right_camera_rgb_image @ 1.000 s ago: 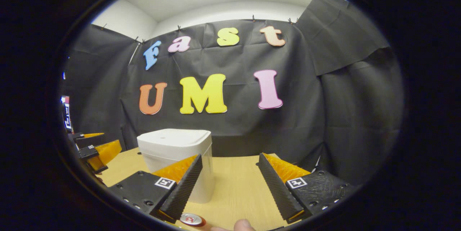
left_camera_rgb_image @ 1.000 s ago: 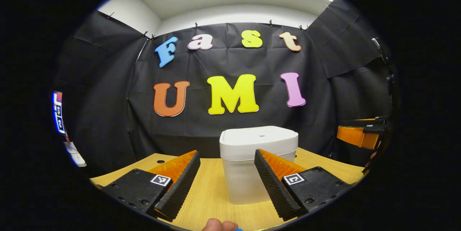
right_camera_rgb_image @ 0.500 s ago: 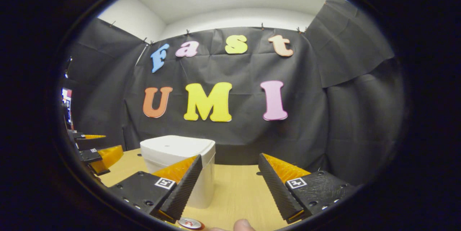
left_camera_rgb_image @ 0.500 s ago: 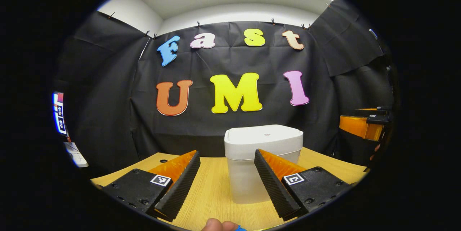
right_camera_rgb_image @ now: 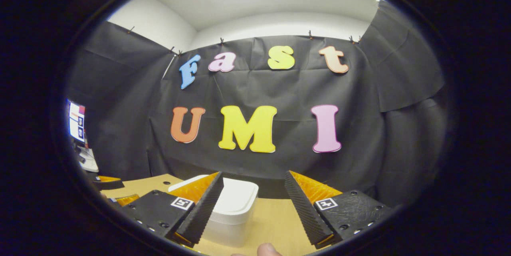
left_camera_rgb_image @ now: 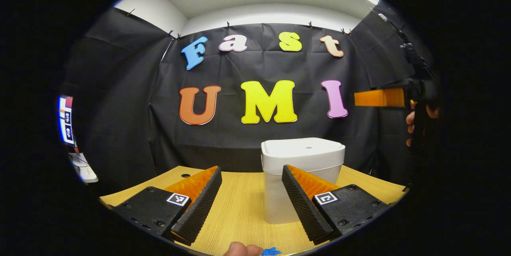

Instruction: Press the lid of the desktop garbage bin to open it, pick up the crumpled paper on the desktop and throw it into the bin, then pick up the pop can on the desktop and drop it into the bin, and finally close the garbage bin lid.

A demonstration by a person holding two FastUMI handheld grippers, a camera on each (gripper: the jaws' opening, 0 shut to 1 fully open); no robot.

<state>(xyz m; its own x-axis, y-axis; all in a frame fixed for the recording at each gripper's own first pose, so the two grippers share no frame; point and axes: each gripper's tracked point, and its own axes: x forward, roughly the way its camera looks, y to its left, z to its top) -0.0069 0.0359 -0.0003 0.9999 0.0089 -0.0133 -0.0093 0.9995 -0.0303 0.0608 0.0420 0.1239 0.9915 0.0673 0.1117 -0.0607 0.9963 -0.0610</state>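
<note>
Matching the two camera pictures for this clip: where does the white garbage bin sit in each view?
Left gripper view: the white garbage bin stands on the wooden desktop, right of centre, partly behind the left tool's right finger, lid closed.
Right gripper view: the bin is low, left of centre, seen from above, partly behind the right tool's left finger.
Shared landmark: the black cloth wall behind the bin.

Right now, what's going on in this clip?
A person holds a claw in each hand over a wooden table. Both claws, left and right, are open and hold nothing. The white bin stands with its lid shut. The right claw hangs above the bin, apart from the lid, so nothing is pressed yet.
</note>
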